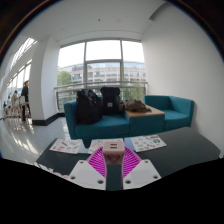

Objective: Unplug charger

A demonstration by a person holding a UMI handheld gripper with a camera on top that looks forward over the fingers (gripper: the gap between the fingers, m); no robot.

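White-and-tan boxy plastic charger point(114, 148) sat dead ahead between the spread magenta-padded gripper point(113, 168) fingers, gaps either side, not yet pinched.

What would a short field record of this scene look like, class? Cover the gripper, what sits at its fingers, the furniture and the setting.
gripper: fingers open, pink pads facing inward
block: small pale object between the fingertips, grip not clear
sofa: teal, beyond the fingers
bags: dark, on the sofa
tray: wooden, on the sofa beside the bags
windows: large, behind the sofa, buildings outside
person: standing far off by the windows
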